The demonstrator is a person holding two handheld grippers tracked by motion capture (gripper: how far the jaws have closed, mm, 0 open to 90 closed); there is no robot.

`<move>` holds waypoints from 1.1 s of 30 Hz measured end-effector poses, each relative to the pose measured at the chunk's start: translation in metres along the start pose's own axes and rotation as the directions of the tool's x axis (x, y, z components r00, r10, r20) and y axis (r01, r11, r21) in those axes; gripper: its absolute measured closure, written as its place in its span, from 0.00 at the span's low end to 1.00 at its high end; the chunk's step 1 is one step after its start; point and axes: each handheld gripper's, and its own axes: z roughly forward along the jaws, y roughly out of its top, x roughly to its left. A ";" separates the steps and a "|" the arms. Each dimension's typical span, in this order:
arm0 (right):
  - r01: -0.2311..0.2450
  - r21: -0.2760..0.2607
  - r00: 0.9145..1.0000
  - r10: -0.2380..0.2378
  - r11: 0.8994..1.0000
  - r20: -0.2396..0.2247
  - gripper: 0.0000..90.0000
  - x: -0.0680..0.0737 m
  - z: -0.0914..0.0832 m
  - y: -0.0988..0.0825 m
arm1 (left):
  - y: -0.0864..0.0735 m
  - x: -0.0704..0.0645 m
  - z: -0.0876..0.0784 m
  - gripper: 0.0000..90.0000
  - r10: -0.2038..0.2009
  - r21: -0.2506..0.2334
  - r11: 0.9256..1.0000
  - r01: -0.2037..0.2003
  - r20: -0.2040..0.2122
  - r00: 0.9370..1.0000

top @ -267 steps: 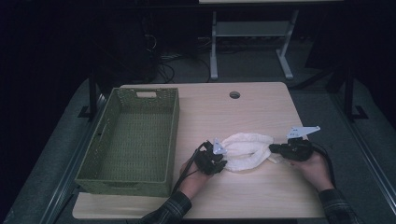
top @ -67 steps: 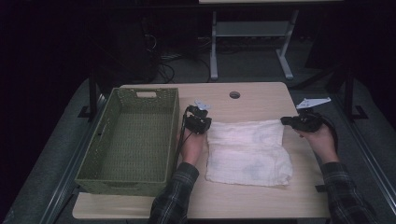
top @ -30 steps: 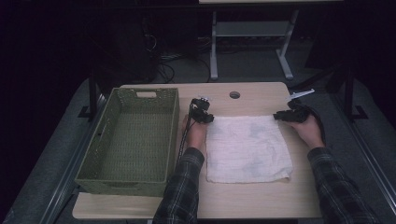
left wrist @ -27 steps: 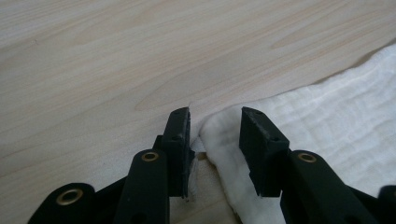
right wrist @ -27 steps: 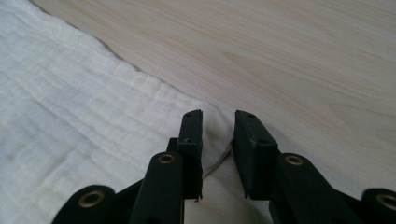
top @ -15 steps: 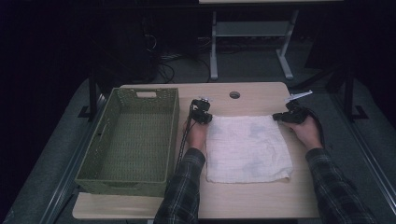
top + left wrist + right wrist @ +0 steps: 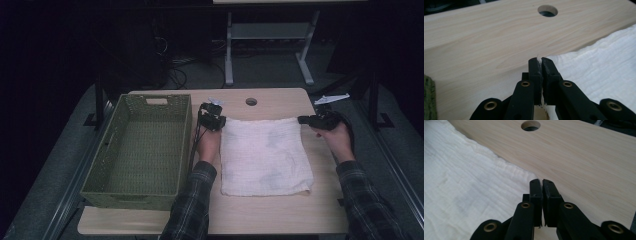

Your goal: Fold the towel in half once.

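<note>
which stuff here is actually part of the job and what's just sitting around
In the job:
- white cloth, spread flat on the table
- left gripper, shut on its far left corner
- right gripper, at its far right corner

Just sitting around:
- green basket, empty
- table

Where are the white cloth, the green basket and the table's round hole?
white cloth [image 7: 265, 155], high view, middle of the spread fabric
green basket [image 7: 186, 145], high view, right wall
round hole [image 7: 251, 101], high view, its opening

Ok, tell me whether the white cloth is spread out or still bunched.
Spread flat. The white cloth lies as a smooth rectangle on the table, far corners pinched by the left gripper and right gripper.
</note>
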 end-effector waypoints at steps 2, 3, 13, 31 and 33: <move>0.002 -0.016 1.000 -0.003 1.000 -0.014 0.97 0.005 -0.006 -0.001 | -0.002 -0.004 -0.007 0.96 0.023 -0.006 1.000 -0.023 -0.008 1.000; 0.010 -0.021 1.000 -0.011 1.000 -0.016 0.97 0.007 -0.009 -0.001 | -0.003 -0.005 -0.009 0.96 0.023 -0.008 1.000 -0.023 -0.009 1.000; 0.002 -0.058 1.000 -0.003 0.998 -0.016 0.97 0.018 -0.034 -0.015 | -0.015 -0.018 -0.039 0.96 0.030 -0.051 0.998 -0.030 0.006 1.000; 0.000 -0.060 1.000 -0.001 0.998 -0.016 0.96 0.061 -0.077 -0.062 | -0.057 -0.040 -0.088 0.96 0.089 -0.085 0.993 -0.084 0.060 0.994; 0.004 -0.064 1.000 -0.005 0.998 -0.016 0.96 0.065 -0.082 -0.070 | -0.062 -0.044 -0.091 0.96 0.101 -0.079 0.992 -0.096 0.061 0.993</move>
